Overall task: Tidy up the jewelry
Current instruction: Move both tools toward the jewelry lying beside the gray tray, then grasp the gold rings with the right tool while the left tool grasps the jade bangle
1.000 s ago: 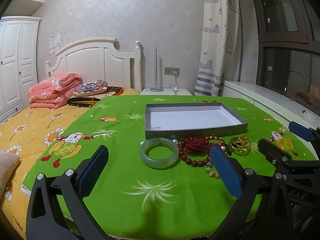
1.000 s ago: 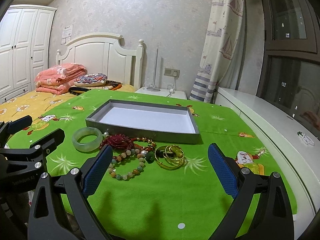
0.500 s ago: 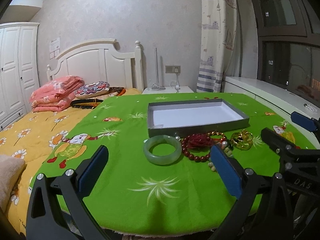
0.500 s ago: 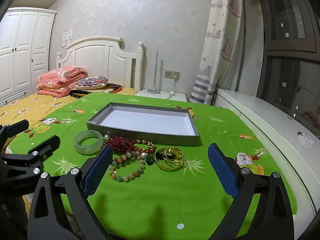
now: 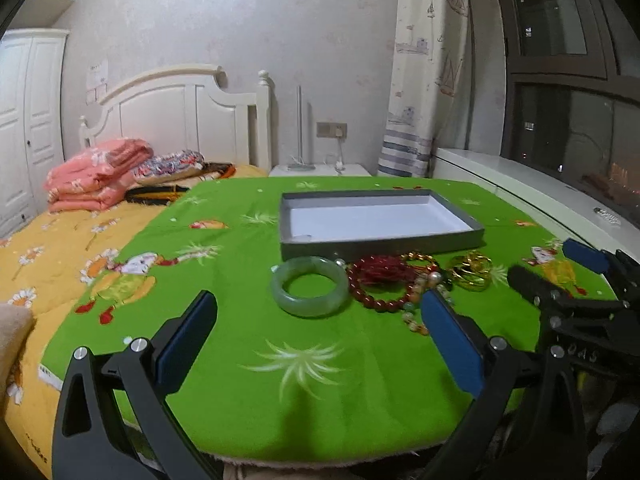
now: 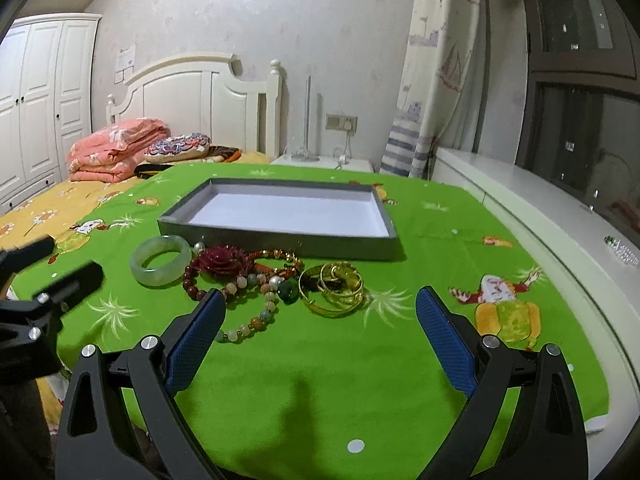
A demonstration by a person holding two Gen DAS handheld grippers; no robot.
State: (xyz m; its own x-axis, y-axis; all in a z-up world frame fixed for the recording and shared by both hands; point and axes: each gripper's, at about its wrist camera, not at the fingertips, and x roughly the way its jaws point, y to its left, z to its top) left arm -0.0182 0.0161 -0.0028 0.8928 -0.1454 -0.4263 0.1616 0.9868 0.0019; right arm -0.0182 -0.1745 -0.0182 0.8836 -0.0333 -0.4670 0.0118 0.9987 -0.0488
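Jewelry lies just before the grey tray (image 6: 280,240): jade bangle (image 6: 161,260), red bead bracelet (image 6: 220,266), gold bangles (image 6: 334,286). Nearer than these, left gripper (image 5: 318,334) and right gripper (image 6: 316,330) hover wide apart, empty, over the green cloth (image 6: 320,380).

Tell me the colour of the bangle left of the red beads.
Pale green bangle, clearest in the right wrist view.

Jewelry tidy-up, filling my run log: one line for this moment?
left claw open | right claw open | jade bangle, gold bangles on cloth | tray empty
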